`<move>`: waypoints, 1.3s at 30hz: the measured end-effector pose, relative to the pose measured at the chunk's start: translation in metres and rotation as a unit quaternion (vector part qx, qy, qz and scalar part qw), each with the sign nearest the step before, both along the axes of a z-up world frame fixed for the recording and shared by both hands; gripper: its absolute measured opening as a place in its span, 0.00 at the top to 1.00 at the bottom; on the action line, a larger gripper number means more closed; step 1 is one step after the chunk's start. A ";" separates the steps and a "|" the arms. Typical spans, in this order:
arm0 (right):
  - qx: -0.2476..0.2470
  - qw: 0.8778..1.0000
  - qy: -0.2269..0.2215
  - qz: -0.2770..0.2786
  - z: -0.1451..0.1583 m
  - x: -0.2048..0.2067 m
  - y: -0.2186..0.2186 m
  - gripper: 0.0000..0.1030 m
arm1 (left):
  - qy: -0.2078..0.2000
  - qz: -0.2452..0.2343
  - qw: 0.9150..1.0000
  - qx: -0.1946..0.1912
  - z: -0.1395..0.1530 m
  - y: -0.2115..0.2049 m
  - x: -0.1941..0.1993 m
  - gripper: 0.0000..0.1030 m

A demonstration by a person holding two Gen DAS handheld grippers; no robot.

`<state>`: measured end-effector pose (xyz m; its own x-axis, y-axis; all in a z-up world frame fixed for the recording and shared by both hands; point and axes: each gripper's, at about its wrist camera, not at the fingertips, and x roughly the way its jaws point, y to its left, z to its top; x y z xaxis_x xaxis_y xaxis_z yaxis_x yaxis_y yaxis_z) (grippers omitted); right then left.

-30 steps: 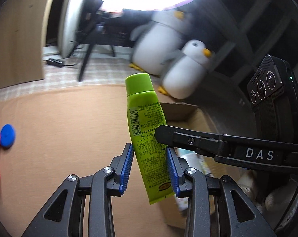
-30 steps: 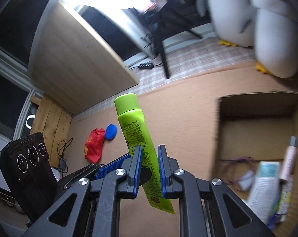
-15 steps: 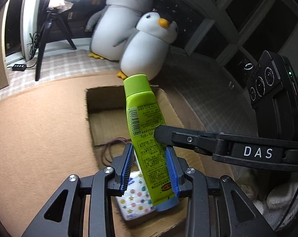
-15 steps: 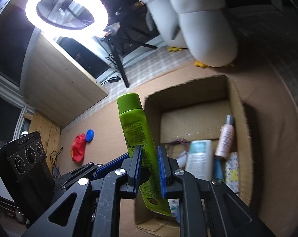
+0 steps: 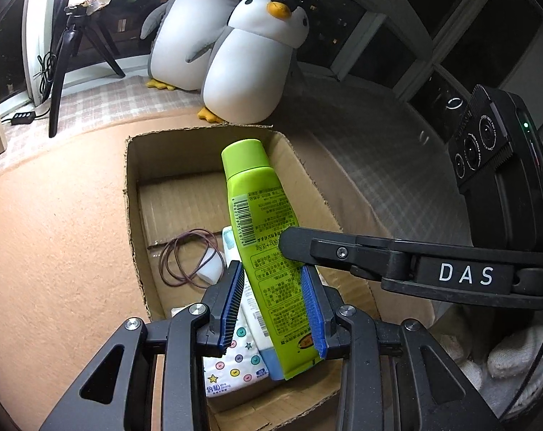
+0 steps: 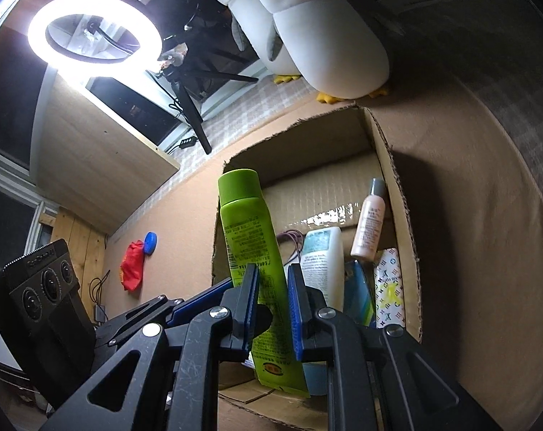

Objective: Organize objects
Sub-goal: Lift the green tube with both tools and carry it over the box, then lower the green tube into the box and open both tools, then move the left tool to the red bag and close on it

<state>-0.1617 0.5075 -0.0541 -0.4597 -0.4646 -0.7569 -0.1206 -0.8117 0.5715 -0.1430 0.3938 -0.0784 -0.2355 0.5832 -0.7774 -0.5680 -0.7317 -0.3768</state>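
A lime-green tube [image 5: 262,222] with its cap up is held above an open cardboard box [image 5: 129,194]. My left gripper [image 5: 273,287] has its blue pads on both sides of the tube's lower part. My right gripper [image 6: 273,283] is also shut on the green tube [image 6: 251,237], and its finger [image 5: 343,251] crosses the tube from the right in the left wrist view. The box [image 6: 397,194] holds a white bottle [image 6: 323,262], a pink bottle [image 6: 370,230], a coiled cable [image 5: 187,255] and tissue packs [image 5: 231,370].
Two plush penguins [image 5: 249,68] stand behind the box. A ring light [image 6: 95,32] on a tripod [image 5: 70,54] stands at the back left. A red pouch [image 6: 133,264] and a blue disc [image 6: 150,242] lie on the brown mat, left of the box.
Both grippers, still holding the green tube, have swung right from the bare mat to above the cardboard box and come closer to it.
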 end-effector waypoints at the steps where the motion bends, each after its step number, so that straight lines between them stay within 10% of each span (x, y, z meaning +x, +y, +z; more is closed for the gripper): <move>1: -0.001 1.000 0.000 0.000 -0.001 0.000 0.000 0.86 | 0.001 -0.001 1.000 -0.001 0.000 0.000 0.001 0.65; 9: 0.004 1.000 0.001 0.003 -0.002 0.001 0.000 0.85 | 0.002 -0.006 1.000 -0.004 0.000 -0.001 0.001 0.65; 13: 0.020 1.000 -0.001 0.004 -0.001 0.000 -0.002 0.83 | 0.010 -0.006 1.000 -0.004 0.003 -0.005 0.003 0.47; 17: 0.030 1.000 -0.004 -0.006 -0.001 0.000 -0.004 0.53 | 0.014 0.005 1.000 -0.004 0.007 -0.014 0.000 0.42; 39: 0.085 0.996 0.018 -0.002 0.004 0.014 -0.059 0.51 | 0.011 0.128 0.991 -0.028 0.013 -0.183 -0.017 0.33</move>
<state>-0.1476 0.4483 -0.0503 -0.4887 -0.3298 -0.8077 -0.1059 -0.8965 0.4302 -0.1601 0.2110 -0.0658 -0.3879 0.4588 -0.7994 -0.3696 -0.8720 -0.3211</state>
